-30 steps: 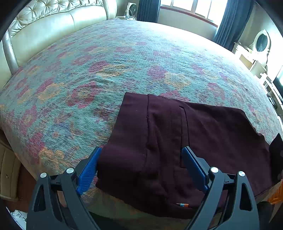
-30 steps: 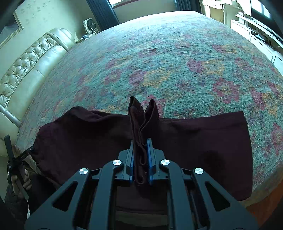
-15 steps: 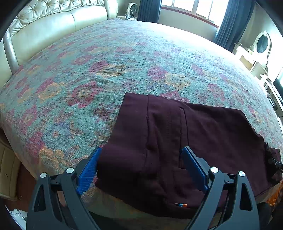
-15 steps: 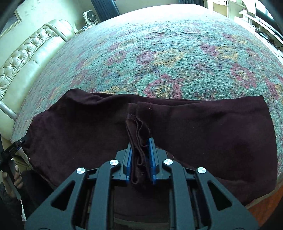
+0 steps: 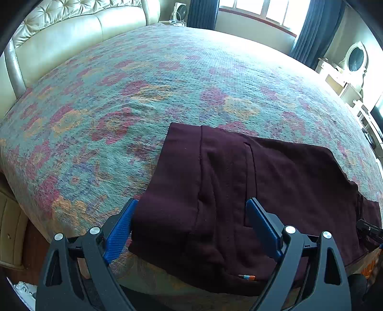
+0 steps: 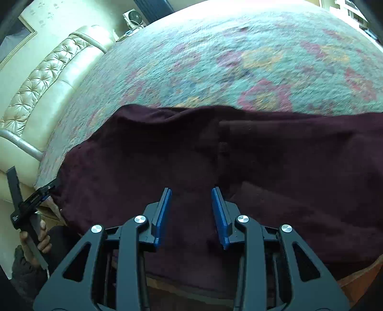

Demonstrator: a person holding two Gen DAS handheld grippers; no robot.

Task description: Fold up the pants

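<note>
Dark maroon pants (image 5: 227, 179) lie folded flat near the front edge of the bed. My left gripper (image 5: 191, 201) hovers over their left end, open wide, with its blue fingers (image 5: 119, 227) either side of the cloth and not pressing it. In the right wrist view the pants (image 6: 263, 155) spread across the frame. My right gripper (image 6: 191, 189) is just above them with its jaws opening and nothing between the pads. A hand holds the left gripper (image 6: 31, 203) at the far left edge of that view.
The bed (image 5: 143, 83) has a floral cover in teal, pink and orange. A cream tufted headboard (image 5: 59, 36) runs along the left. A small fan (image 5: 179, 12) and dark curtains (image 5: 311, 36) stand at the back. White furniture with a round mirror (image 5: 354, 62) is on the right.
My right gripper has let go of the bunched fold of pants it was pinching, and its jaws have parted. It moved lower and the cloth now lies flat. The left gripper stayed still.
</note>
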